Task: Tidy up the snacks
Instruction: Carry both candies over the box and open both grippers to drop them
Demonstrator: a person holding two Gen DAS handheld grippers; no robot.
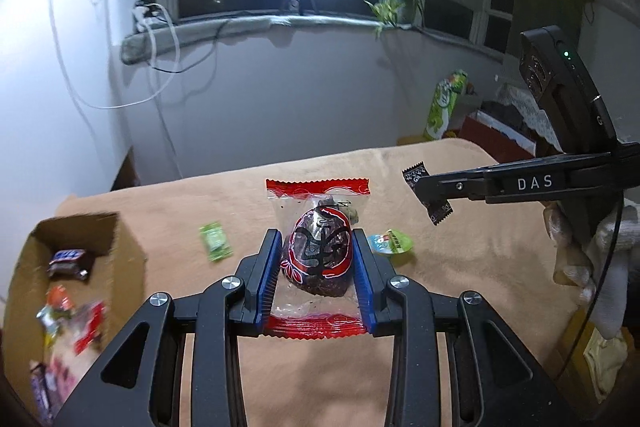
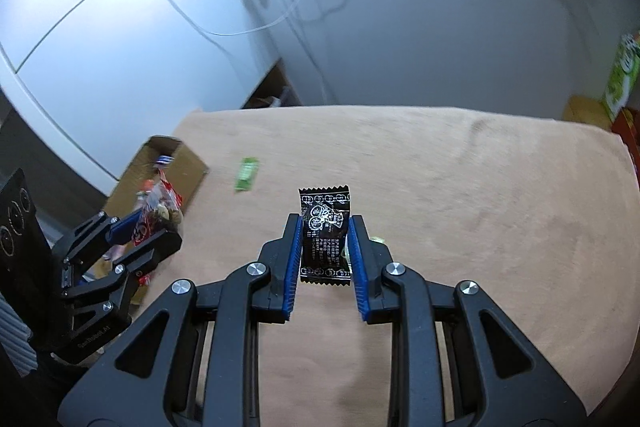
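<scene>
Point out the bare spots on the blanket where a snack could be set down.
Free: the far stretch of the blanket, beyond the black packet, and its right side. Also the near strip beneath the grippers. Crowded: the middle, around the green candy and jelly cup, and the cardboard box on the left.

Clear red-edged packet with a dark lump stands upright between the left fingers; a black printed sachet stands upright between the right fingers; green sachet lies left of the left fingers

Black grippers, blue ribbed fingers, silver screws.
</scene>
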